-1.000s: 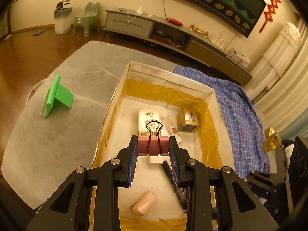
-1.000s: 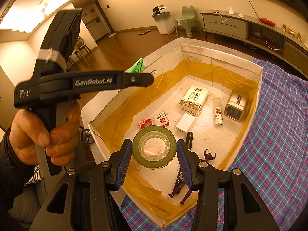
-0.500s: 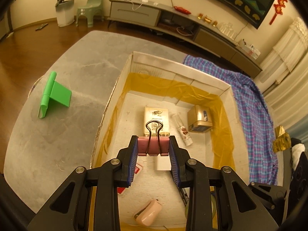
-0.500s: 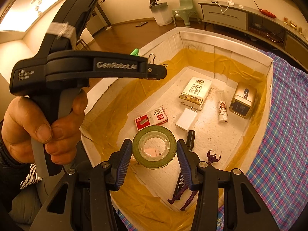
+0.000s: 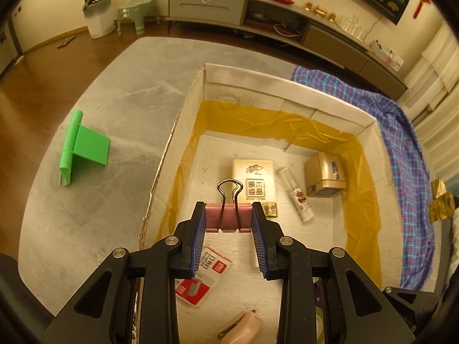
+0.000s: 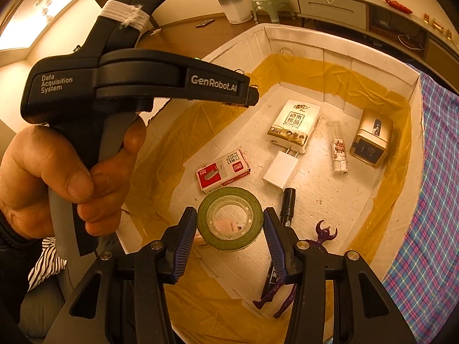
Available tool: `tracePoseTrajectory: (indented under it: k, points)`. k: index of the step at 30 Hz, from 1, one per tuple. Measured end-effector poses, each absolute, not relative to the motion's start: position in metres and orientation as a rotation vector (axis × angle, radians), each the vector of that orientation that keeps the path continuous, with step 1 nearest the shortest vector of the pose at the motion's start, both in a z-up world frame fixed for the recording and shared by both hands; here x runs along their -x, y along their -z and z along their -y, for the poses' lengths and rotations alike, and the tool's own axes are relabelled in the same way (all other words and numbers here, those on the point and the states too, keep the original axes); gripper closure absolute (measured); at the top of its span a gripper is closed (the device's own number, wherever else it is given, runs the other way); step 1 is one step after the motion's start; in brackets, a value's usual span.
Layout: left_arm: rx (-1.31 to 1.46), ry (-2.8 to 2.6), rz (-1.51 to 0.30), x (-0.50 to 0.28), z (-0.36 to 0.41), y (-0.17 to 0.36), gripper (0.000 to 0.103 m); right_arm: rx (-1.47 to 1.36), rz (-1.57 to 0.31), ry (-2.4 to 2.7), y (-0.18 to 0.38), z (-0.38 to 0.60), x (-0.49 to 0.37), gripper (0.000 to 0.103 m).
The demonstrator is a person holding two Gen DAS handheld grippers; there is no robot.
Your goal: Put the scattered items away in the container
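Observation:
My left gripper [image 5: 229, 218] is shut on a pink binder clip [image 5: 228, 216], its wire handle pointing away, held above the floor of the white cardboard box [image 5: 287, 86]. My right gripper [image 6: 230, 223] is shut on a green tape roll [image 6: 230, 218], held flat over the box's near end. The left gripper's black body [image 6: 137, 77], held by a hand [image 6: 60, 177], fills the left of the right wrist view. In the box lie a tissue pack [image 6: 295, 124], a staples box [image 6: 223, 170], a white charger [image 6: 279, 170], a small bottle [image 6: 338, 152], a gold box [image 6: 371, 137], a black marker [image 6: 287, 203] and a purple figure [image 6: 289, 272].
A green stand [image 5: 83, 147] rests on the grey table [image 5: 100, 100] left of the box. A plaid cloth [image 5: 407, 149] lies under the box's right side, with a gold foil item [image 5: 441, 200] on it. A pink object [image 5: 241, 328] lies at the box's near end.
Both grippers have sunk and moved forward over the box, still holding the clip and the tape roll. The box floor looks closer and the staples box now shows beneath the left gripper.

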State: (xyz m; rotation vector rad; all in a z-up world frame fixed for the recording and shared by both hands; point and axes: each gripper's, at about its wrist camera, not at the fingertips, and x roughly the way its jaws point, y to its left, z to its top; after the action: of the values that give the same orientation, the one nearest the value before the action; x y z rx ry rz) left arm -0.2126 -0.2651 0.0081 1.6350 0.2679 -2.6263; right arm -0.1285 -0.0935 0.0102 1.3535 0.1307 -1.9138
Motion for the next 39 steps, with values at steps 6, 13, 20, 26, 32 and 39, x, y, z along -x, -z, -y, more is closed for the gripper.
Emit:
tracePoseTrajectory:
  k: [6,13,20,26,32,39]
  points:
    - [-1.639,2.621,-0.209,0.219,0.262,-0.007,0.071,-1.388,-0.113,1.902,-0.004,0.095,0.132,0.054]
    - [-1.634,2.609,-0.127,0.222,0.258,-0.004,0.069,-1.411,-0.076,1.902,-0.003,0.095,0.135,0.054]
    - [-1.638,2.617,-0.159,0.222,0.259,-0.004,0.066,-1.417,-0.071,1.894,-0.004,0.095,0.132,0.053]
    - [-1.636,2.618,-0.166,0.221,0.259,-0.006,0.066,-1.415,-0.073,1.891,-0.008,0.095,0.130,0.053]
    - [-1.624,2.609,-0.188,0.217,0.264,-0.010,0.064,-1.396,-0.064,1.907,-0.016,0.091,0.128,0.053]
    - [-1.612,2.632,-0.197,0.203,0.263,-0.021,0.064,-1.375,-0.076,1.915,-0.022,0.086,0.118,0.053]
